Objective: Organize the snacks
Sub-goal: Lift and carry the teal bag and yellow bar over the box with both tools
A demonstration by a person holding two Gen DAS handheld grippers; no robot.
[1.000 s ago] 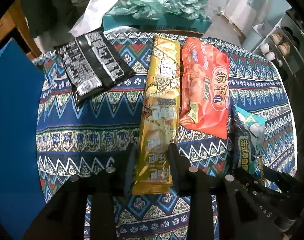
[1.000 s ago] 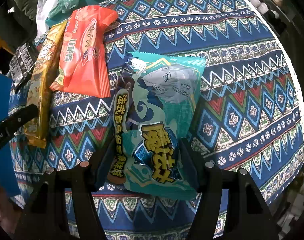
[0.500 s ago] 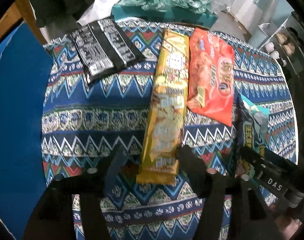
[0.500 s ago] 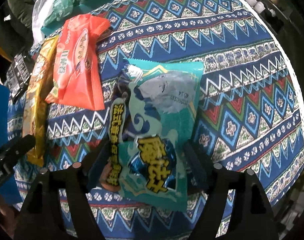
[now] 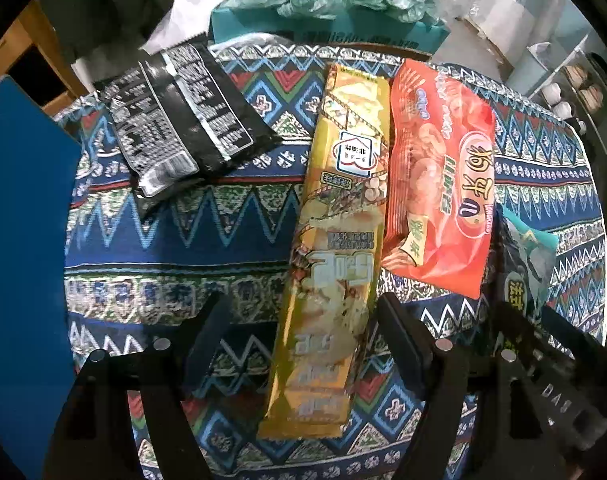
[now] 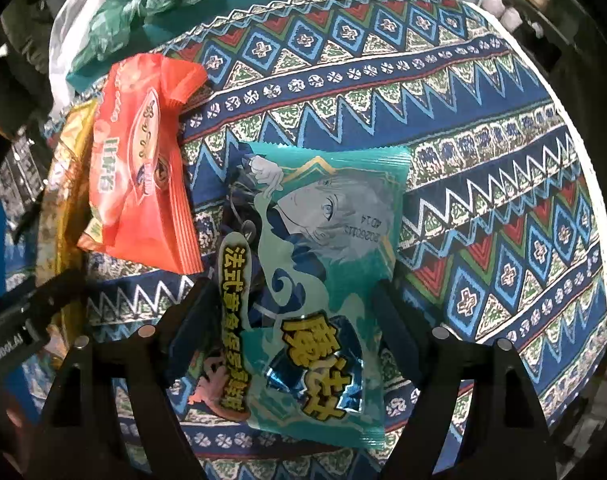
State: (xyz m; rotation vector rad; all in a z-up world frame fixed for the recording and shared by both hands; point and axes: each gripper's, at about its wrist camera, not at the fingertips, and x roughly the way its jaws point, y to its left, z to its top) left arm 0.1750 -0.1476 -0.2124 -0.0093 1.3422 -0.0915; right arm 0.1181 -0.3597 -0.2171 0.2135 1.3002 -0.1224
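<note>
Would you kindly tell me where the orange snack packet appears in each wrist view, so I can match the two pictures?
Left wrist view: the orange snack packet lies right of centre, alongside the long yellow snack packet.
Right wrist view: the orange snack packet lies upper left, just left of the teal snack packet.
Shared landmark: the yellow packet, on the orange packet's left in both views.

Yellow-gold packet between the left tool's black fingers; orange-red packet beside; teal illustrated packet; blue zigzag-patterned tabletop.
</note>
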